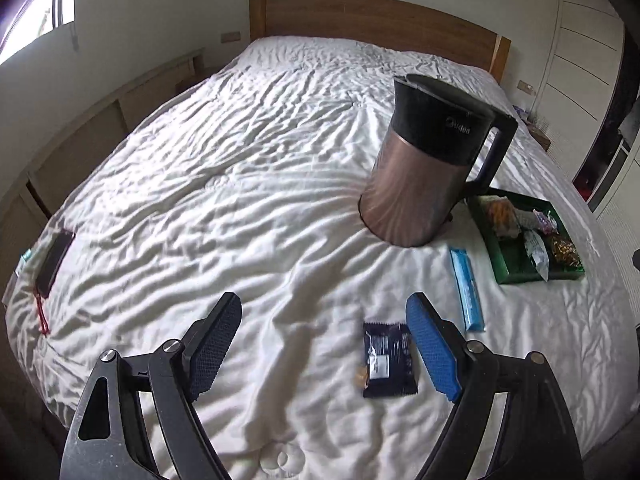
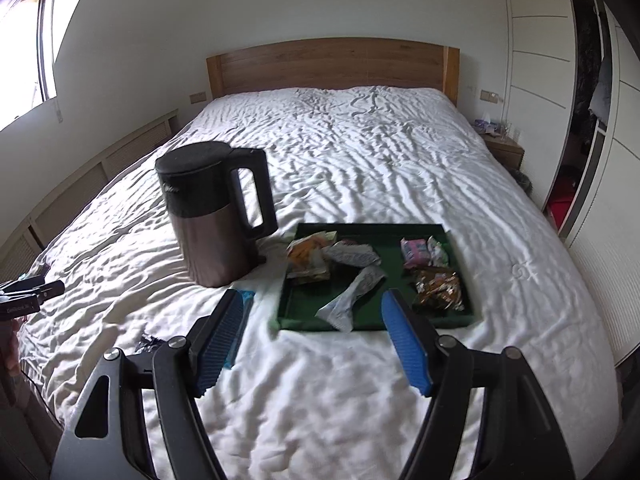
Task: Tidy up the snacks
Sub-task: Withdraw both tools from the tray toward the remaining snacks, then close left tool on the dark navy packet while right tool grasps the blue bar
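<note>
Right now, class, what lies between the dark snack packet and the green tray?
In the left wrist view, the long blue wrapper lies on the sheet between the dark packet and the green tray.

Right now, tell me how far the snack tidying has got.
Done: several wrapped snacks already lie in the green tray. In hand: nothing; the left claw and right claw are both open and empty. Left: the dark snack packet and the blue snack bar lie on the bed, outside the tray.
</note>
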